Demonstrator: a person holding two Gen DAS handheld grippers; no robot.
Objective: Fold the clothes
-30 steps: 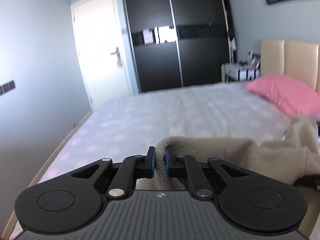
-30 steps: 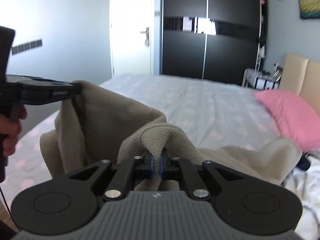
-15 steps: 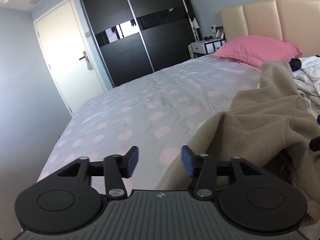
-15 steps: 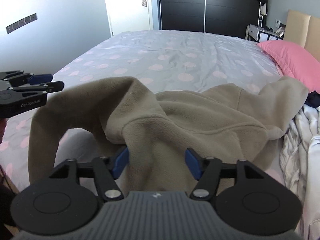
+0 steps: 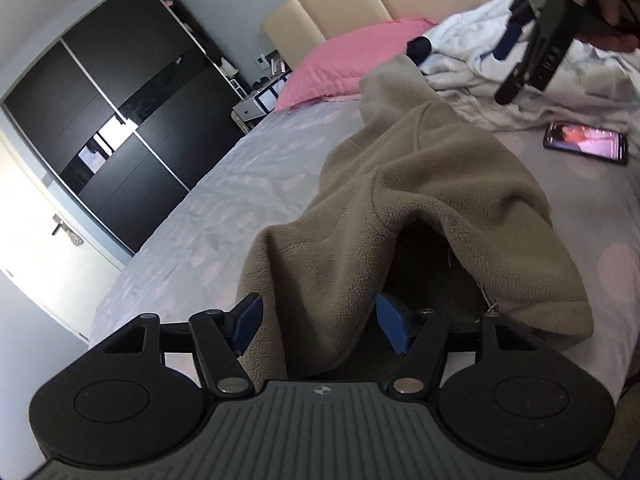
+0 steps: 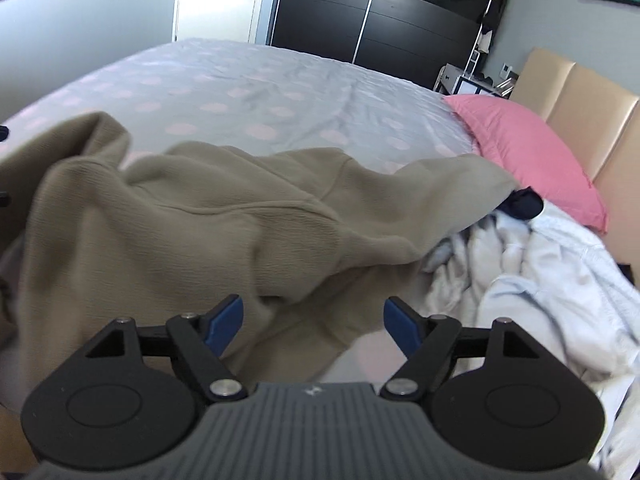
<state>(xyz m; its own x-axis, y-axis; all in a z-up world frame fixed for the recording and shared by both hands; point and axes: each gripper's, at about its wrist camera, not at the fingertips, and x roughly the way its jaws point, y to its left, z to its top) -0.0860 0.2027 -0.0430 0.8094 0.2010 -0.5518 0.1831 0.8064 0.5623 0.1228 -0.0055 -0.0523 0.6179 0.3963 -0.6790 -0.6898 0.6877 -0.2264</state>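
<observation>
both claws opening, released, left claw (image 5: 318,322) base hidden under beige fleece (image 5: 420,208), right claw (image 6: 314,322)

1. Our left gripper (image 5: 320,322), tilted downward: jaws opening, blue pads wide, fleece lying loose between them.
2. Our right gripper (image 6: 314,322), angled down: jaws opening, pads apart, gripping nothing.
3. R. hand (image 5: 612,8) partly visible.

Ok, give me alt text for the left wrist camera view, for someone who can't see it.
A tan fleece garment lies rumpled on a bed, a fold of it between the opening jaws of the left gripper. Beyond it are a pink pillow, white laundry and a phone, with the right gripper above.
</observation>
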